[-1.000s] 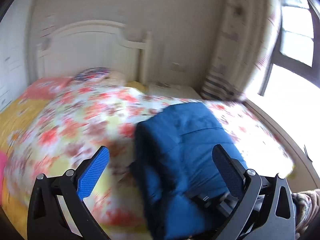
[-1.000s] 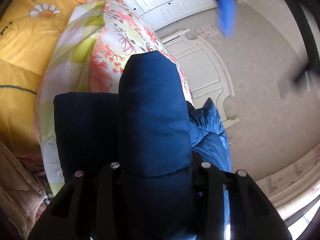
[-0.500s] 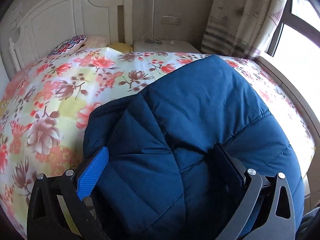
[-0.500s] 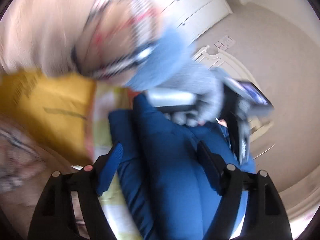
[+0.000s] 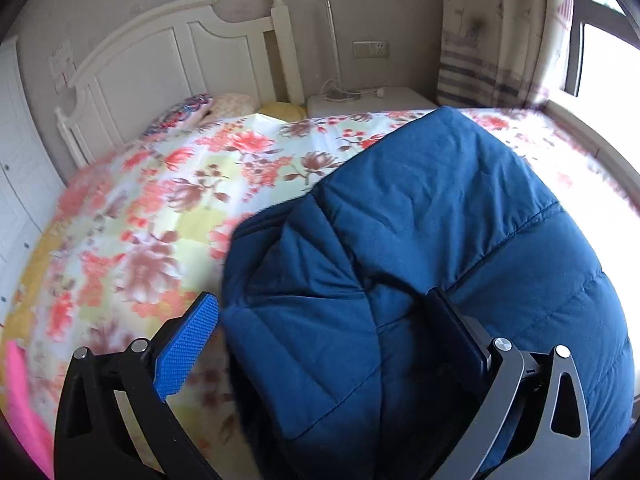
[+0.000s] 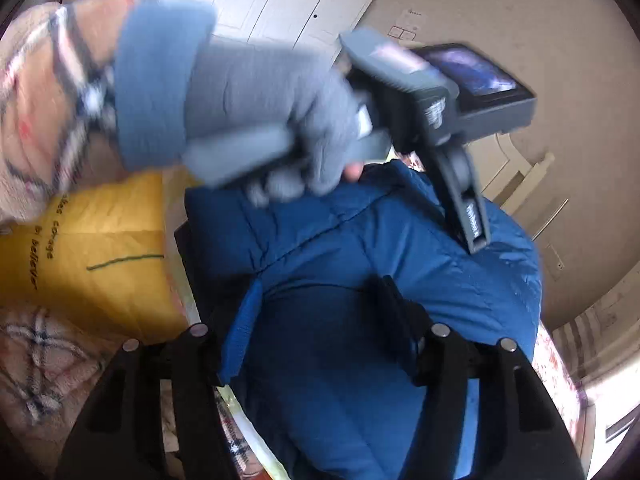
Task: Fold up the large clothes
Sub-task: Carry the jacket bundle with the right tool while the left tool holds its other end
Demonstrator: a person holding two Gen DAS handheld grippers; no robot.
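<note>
Jacket (blue, quilted) lies on floral quilt; left gripper spread.

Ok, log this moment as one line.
garment: blue puffer jacket folded on floral bedspread | left gripper: open | right gripper: open

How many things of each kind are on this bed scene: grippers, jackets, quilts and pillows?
Grippers: 2 (left gripper, right gripper)
Jackets: 1 (blue jacket)
Quilts: 1 (floral quilt)
Pillows: 2 (patterned pillow, pale pillow)
Total: 6
</note>
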